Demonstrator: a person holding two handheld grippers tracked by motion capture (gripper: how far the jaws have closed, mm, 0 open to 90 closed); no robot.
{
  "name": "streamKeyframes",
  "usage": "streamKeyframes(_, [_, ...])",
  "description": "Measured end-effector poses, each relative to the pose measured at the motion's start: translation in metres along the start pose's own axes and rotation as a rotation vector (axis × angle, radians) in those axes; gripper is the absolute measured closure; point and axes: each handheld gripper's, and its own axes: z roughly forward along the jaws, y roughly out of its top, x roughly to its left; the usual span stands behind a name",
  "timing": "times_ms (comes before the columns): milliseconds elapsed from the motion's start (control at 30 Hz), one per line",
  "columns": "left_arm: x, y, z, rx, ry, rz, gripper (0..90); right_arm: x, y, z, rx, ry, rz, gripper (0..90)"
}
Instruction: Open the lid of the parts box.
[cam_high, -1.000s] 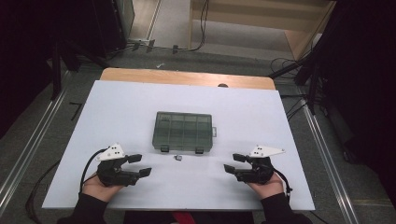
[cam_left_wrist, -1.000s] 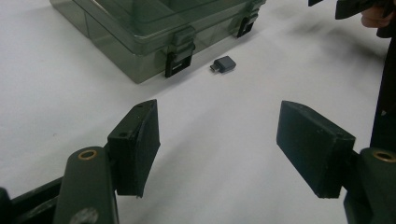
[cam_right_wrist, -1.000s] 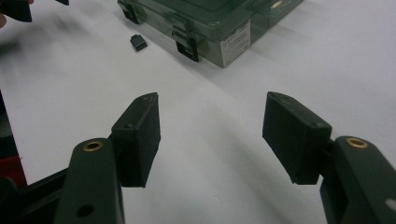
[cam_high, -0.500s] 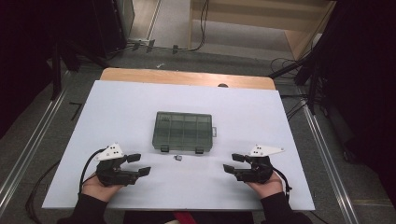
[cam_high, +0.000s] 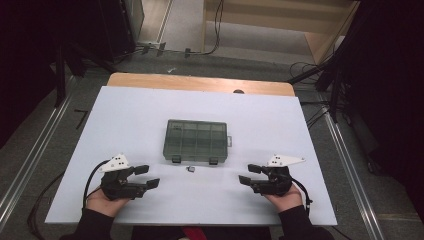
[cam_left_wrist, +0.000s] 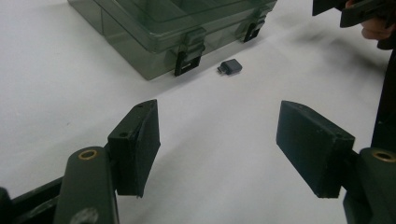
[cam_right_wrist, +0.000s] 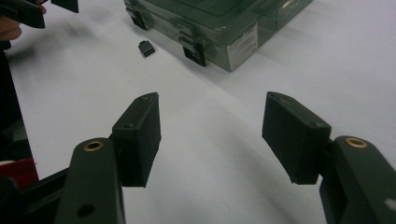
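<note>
A smoky green clear compartment box lies closed in the middle of the white table, its two black latches facing the person. A small dark grey plug-like part rests on the table just in front of the box, also seen as the small part and the small part. My left gripper rests low at the front left, open and empty, its jaws pointing right. My right gripper rests at the front right, open and empty, jaws pointing left. The box lies ahead of the left jaws, the box ahead of the right ones.
A wooden strip edges the table's far side. Metal rails run along both sides, with cables and dark stands on the floor beyond. Bare white surface lies between the two grippers and around the box.
</note>
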Motion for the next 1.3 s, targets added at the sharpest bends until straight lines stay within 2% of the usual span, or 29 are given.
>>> streamKeyframes(200, [0.0,-0.001,-0.001,0.003,0.015,0.008,30.5,0.0,0.003,0.002,-0.006,0.0,-0.005,35.9])
streamKeyframes(667, [-0.007,0.001,0.006,0.026,0.0,0.046,30.4,-0.003,0.002,0.001,-0.007,-0.005,0.006,35.4])
streamKeyframes(867, [-0.007,0.0,0.007,0.027,-0.005,0.046,30.5,-0.003,0.005,0.001,-0.018,-0.001,0.011,35.4])
streamKeyframes(1033, [-0.009,0.0,0.01,0.032,0.0,0.052,30.4,-0.004,0.011,0.002,-0.024,-0.008,-0.013,35.4])
streamKeyframes(1300, [-0.006,0.0,0.01,0.026,0.0,0.029,30.4,-0.006,0.016,0.004,-0.022,-0.014,-0.022,35.4])
